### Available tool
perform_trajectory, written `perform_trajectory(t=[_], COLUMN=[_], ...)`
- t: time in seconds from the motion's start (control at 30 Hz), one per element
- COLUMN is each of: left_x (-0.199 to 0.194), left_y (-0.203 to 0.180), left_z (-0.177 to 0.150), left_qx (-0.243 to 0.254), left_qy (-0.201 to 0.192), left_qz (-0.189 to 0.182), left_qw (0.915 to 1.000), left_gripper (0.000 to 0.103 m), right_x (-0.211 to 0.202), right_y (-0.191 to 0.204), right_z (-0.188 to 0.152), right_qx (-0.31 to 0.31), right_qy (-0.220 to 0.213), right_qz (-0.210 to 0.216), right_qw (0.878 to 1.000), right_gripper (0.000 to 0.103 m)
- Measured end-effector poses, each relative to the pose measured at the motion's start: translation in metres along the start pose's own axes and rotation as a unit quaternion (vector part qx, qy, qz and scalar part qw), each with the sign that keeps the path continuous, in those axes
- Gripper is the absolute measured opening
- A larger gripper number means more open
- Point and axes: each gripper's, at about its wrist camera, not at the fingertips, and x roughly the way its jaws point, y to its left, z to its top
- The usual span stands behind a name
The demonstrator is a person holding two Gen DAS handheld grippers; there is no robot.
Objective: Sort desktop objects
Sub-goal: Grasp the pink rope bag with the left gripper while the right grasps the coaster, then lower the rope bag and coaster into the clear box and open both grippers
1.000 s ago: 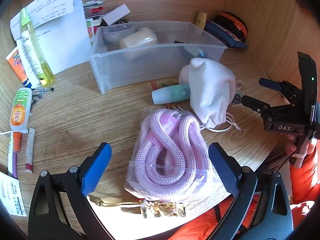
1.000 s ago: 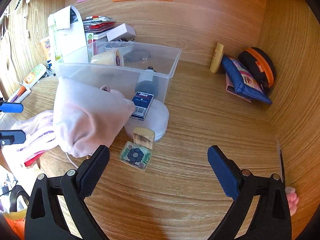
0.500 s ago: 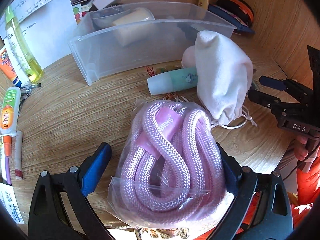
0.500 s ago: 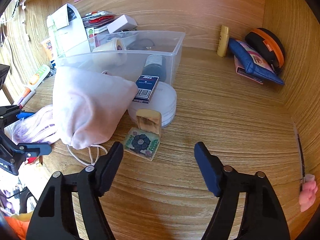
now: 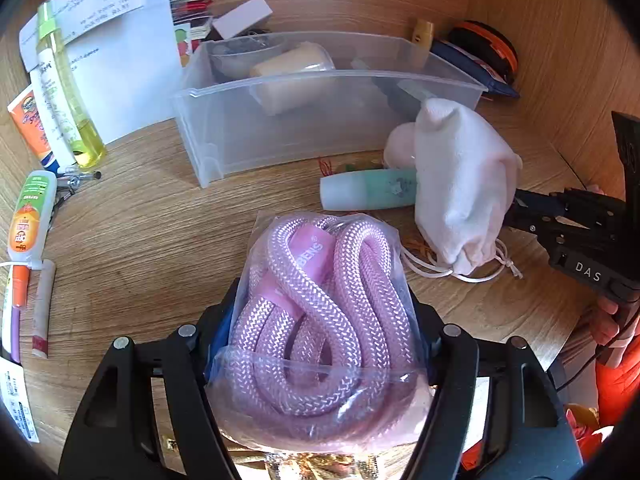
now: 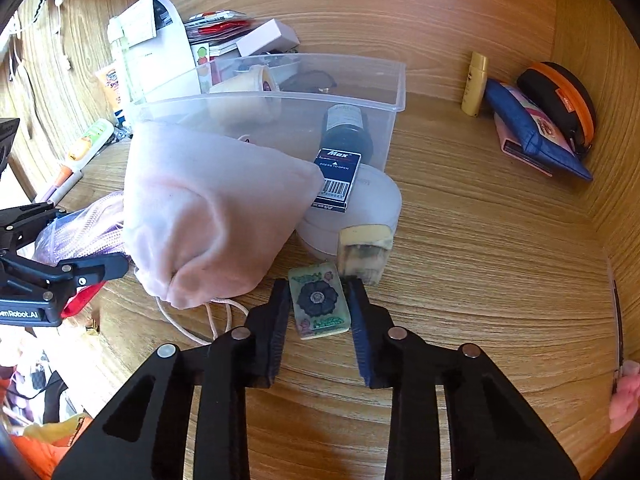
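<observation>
1. Pink braided rope in a clear plastic bag [image 5: 320,328] lies on the wooden desk [image 5: 140,248], between the left gripper [image 5: 320,344] fingers. Jaws have just been closing; pads sit against both sides of the bag, clamped on it.
2. Right gripper [image 6: 320,304] jaws have also just been closing; now pinched on the green flower-print tile [image 6: 319,300], which lies flat on the desk.
3. Just beyond the tile: yellowed block [image 6: 364,252], touching a round white case [image 6: 380,204] with a blue Max box [image 6: 336,180] leaning on top.
4. White drawstring pouch [image 6: 208,212] sits left of the tile, its cord trailing toward the right gripper's left finger.
5. Mint tube [image 5: 368,196] lies between the rope bag and the clear plastic bin [image 5: 320,120], one end under the pouch.
6. Bin holds a cream roll [image 5: 292,68] and a dark bottle [image 6: 346,128].
</observation>
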Motion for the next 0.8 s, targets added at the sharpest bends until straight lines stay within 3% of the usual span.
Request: perform_trajectory(t=[0.4, 0.8], left_x=[-0.035, -0.053], left_y=[0.039, 0.035], left_z=[0.001, 0.027], left_qx=[-0.068, -0.053], left_qy=[-0.054, -0.097], left_qz=[0.007, 0.017], left_qw=[0.9963, 0.9938], left_gripper=[0.069, 0.069], right_x=[-0.019, -0.050], right_y=[-0.012, -0.012], right_z=[0.000, 0.026], right_qx=[0.032, 0.020], right_qy=[-0.020, -0.062], right_qz=[-0.001, -0.014], right_qw=[0.999, 0.998], right_gripper=[0.022, 0.022])
